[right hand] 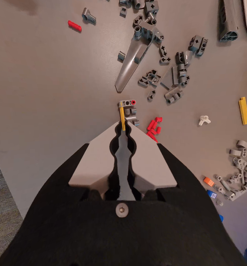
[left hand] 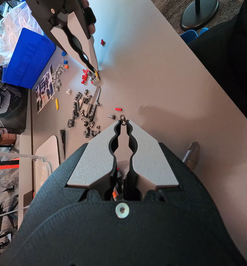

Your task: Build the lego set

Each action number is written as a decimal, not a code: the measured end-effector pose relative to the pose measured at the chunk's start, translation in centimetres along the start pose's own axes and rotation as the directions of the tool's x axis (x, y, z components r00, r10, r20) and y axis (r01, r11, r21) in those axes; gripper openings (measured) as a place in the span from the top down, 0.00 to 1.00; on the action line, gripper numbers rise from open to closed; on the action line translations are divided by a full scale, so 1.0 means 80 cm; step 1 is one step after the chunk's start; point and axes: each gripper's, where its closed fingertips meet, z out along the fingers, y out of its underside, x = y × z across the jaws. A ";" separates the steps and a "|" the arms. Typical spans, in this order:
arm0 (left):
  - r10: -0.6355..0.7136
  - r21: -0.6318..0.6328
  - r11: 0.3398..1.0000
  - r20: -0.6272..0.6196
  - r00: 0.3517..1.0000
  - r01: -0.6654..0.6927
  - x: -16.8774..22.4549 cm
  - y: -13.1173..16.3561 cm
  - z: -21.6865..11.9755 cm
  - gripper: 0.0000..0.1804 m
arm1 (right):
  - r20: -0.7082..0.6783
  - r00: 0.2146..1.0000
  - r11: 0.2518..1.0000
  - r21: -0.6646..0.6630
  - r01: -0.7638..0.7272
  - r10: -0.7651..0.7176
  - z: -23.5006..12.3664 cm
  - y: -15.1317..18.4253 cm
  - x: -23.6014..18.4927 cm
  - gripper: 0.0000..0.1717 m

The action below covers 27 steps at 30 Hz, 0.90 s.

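Observation:
My left gripper (left hand: 123, 121) is shut on a dark grey oval two-hole link (left hand: 122, 118), pinched at its lower half and held above the table (left hand: 156, 86). My right gripper (right hand: 122, 122) is shut on a thin yellow axle (right hand: 122, 115). The far end of the axle sits in a small light grey assembly (right hand: 129, 110) with a red pin in it. The right gripper also shows in the left wrist view (left hand: 94, 71), low over the table with the yellow axle (left hand: 96, 73) and the assembly (left hand: 95, 79) at its tips.
A single red pin (left hand: 118, 109) and a grey connector (left hand: 112, 116) lie just beyond the left gripper. Left of them is a pile of dark grey pieces (left hand: 82, 113). Red pins (right hand: 153, 128), a long grey blade panel (right hand: 130, 63), a yellow beam (right hand: 243, 110), a blue box (left hand: 29, 57) and a sticker sheet (left hand: 44, 89) are nearby.

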 end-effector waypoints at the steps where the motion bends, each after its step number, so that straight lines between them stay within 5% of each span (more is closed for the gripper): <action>1: -0.001 -0.001 1.000 0.000 1.000 0.001 0.000 0.000 0.000 0.97 | 0.010 1.000 1.000 -0.003 0.003 -0.003 0.000 0.000 0.000 0.99; 10: -0.005 -0.003 1.000 0.003 1.000 0.005 -0.002 0.003 -0.001 0.97 | 0.081 0.996 0.997 -0.057 0.046 -0.041 -0.002 0.000 -0.004 1.00; 16: 0.004 -0.006 1.000 0.012 1.000 -0.004 -0.004 0.003 -0.003 0.97 | -0.044 0.943 0.910 -0.279 0.306 -0.330 -0.024 -0.003 0.003 0.99; 21: 0.011 -0.006 1.000 0.018 1.000 -0.011 -0.005 0.002 -0.004 0.97 | -0.059 0.658 0.537 -0.635 0.556 -0.751 -0.050 -0.013 0.003 0.99; 24: 0.020 -0.007 1.000 0.019 1.000 -0.020 -0.004 0.000 -0.004 0.97 | 0.043 0.468 0.274 -0.763 0.585 -0.883 -0.055 -0.019 -0.005 0.99; 27: 0.029 -0.006 1.000 0.024 0.999 -0.029 -0.003 -0.003 -0.006 0.97 | 0.138 0.381 0.124 -0.800 0.588 -0.914 -0.050 -0.018 -0.020 1.00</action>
